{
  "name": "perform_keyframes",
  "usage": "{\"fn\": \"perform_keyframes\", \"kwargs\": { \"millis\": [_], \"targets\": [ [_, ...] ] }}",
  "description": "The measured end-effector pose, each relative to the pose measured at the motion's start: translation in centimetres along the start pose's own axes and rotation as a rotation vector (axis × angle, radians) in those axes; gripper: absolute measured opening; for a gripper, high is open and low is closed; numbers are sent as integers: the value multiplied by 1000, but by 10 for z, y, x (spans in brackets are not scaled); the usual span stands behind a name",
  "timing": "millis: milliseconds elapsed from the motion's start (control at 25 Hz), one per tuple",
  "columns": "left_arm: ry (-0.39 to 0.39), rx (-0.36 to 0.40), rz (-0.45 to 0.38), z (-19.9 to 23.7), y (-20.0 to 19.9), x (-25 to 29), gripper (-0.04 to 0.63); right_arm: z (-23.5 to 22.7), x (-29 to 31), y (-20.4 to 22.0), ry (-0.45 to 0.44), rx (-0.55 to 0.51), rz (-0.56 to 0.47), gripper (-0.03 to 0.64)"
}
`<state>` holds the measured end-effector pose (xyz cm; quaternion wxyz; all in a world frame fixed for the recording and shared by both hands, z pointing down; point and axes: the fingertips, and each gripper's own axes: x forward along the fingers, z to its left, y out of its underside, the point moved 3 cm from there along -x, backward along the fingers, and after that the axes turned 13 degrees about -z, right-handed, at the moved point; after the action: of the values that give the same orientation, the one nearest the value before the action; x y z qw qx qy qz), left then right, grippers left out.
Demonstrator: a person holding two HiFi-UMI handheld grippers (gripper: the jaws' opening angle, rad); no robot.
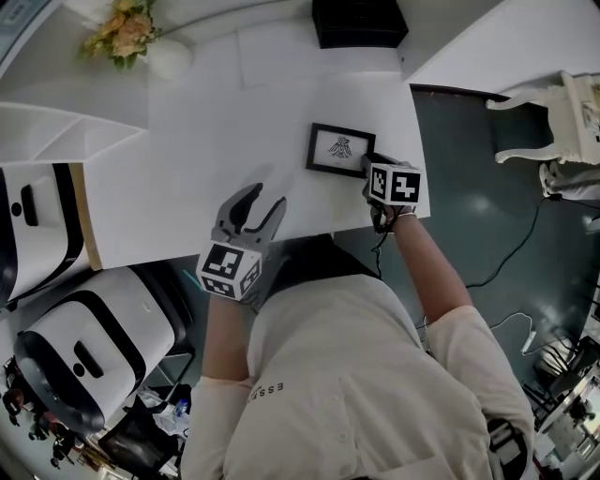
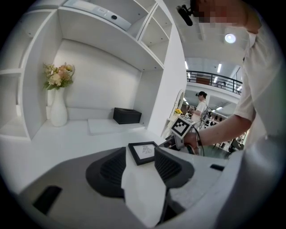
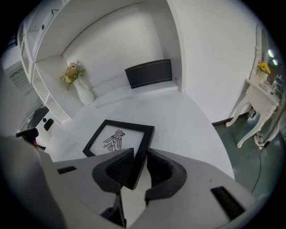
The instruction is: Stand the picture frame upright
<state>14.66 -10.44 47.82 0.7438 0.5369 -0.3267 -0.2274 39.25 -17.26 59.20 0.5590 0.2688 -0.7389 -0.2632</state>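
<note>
Picture frame (image 1: 340,149) in right tongs (image 3: 139,166), vase (image 1: 169,58), black box (image 1: 359,21) behind

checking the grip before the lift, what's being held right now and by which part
The right gripper is clamped on the picture frame, by its black border near the closest corner. The left gripper is open and holds nothing.

Your left gripper (image 1: 262,202) sits just ahead of your bare left forearm (image 1: 223,330), angled gently downward, its jaws spread wide with nothing pressed between the pads. Your right gripper (image 1: 367,163) is reached further forward on an outstretched right forearm (image 1: 427,255) and tipped steeply down. Its jaws are clamped on the picture frame (image 3: 117,139), whose right-hand edge runs between the two pads
</note>
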Motion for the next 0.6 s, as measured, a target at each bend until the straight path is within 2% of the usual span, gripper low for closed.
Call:
{"fn": "perform_keyframes", "kwargs": {
  "millis": [240,600],
  "targets": [
    [-5,-12,15,2,8,-32,183,25,-9,19,-8,7,17,104],
    [-11,-43,36,-2,26,-62,183,67,-21,46,-68,-16,51,97]
  ]
}}
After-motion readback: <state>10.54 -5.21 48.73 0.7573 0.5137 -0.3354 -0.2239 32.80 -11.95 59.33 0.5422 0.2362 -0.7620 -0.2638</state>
